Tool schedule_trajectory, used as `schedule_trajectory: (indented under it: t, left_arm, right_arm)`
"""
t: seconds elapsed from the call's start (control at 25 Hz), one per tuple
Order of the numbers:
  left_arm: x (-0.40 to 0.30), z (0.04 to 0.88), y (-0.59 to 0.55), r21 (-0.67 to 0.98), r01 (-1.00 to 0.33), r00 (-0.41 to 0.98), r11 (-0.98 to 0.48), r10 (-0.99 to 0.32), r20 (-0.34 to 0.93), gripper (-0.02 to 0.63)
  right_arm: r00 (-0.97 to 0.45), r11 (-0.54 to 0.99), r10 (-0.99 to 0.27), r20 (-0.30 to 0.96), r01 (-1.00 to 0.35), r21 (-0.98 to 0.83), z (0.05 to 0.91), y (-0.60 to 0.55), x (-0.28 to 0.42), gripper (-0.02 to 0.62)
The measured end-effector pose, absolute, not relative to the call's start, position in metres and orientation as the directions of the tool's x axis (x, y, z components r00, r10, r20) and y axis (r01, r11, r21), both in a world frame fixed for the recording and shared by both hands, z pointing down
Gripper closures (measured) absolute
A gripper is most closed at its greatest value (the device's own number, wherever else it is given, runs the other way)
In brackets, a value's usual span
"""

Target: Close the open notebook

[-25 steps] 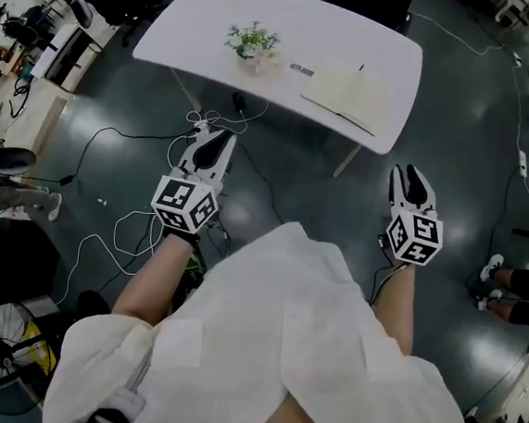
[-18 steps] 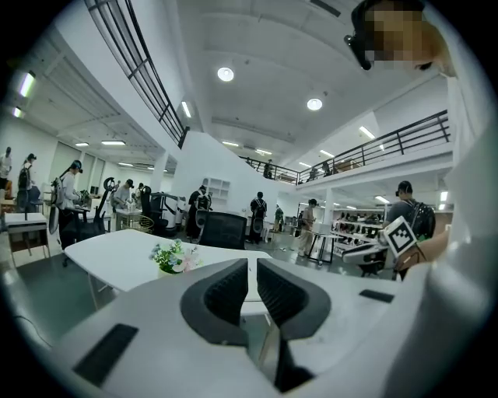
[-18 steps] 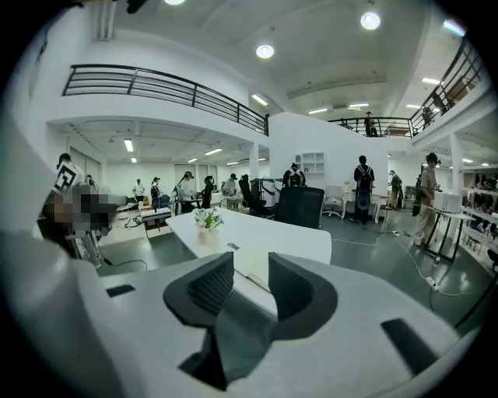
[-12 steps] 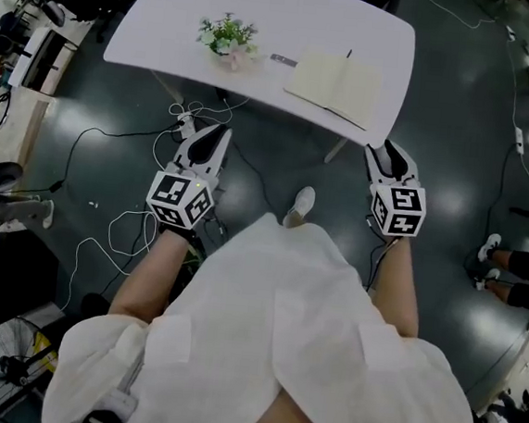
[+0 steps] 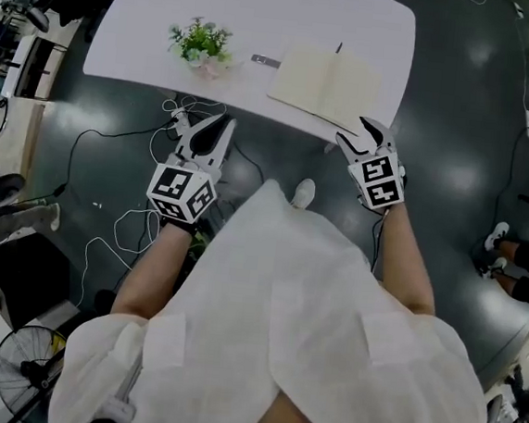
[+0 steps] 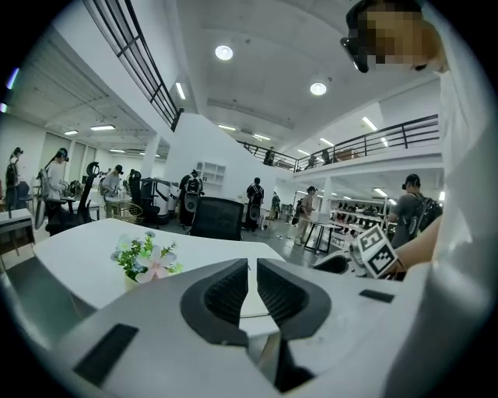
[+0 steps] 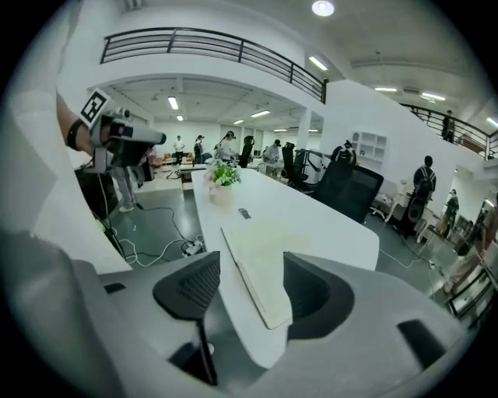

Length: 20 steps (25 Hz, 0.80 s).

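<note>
Left hand-held gripper (image 5: 206,126): hovering just short of the tabletop (image 5: 152,28), jaws pretty much pinched together with nothing in them; the notebook's sitting off to its right.
Notebook (image 5: 325,82): lying open and flat by the tabletop's near right edge, long side running along that edge.
Right hand-held gripper (image 5: 355,132): jaws opening, empty, pointing at the notebook's near right corner, not touching it.
</note>
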<state>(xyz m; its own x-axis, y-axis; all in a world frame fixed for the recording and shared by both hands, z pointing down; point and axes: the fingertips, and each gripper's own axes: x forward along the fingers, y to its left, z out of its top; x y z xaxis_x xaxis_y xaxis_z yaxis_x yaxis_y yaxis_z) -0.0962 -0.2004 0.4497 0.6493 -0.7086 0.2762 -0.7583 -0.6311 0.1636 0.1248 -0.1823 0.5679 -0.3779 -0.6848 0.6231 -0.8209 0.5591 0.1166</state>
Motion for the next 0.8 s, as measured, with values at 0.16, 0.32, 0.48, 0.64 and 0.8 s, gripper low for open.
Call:
schedule_trajectory:
  t: [0.16,0.32,0.48,0.64,0.8]
  left_arm:
    - [-0.084,0.464,-0.213,0.179,-0.757,0.65,-0.628,-0.701,0.293,0.572]
    - [-0.085,0.474,-0.224,0.198,-0.765,0.642,-0.613,-0.701,0.31,0.574]
    - [-0.085,0.482,-0.237,0.207,-0.759,0.649,-0.618,-0.689,0.321,0.572]
    - [-0.08,0.49,-0.249,0.22,-0.736,0.674,-0.64,-0.66,0.333,0.572]
    - [-0.071,0.494,-0.256,0.227,-0.701,0.708,-0.676,-0.619,0.34,0.574]
  right_arm:
    - [-0.377,0.626,-0.618,0.69,-0.767,0.141,0.607,-0.194,0.123,0.327]
    - [-0.355,0.641,-0.587,0.728,-0.753,0.148,0.634,-0.202,0.123,0.307]
    - [-0.305,0.674,-0.56,0.77,-0.708,0.209,0.656,-0.212,0.125,0.301]
    - [-0.248,0.707,-0.538,0.805,-0.654,0.271,0.675,-0.22,0.126,0.299]
    - [-0.164,0.744,-0.527,0.834,-0.563,0.36,0.691,-0.224,0.13,0.293]
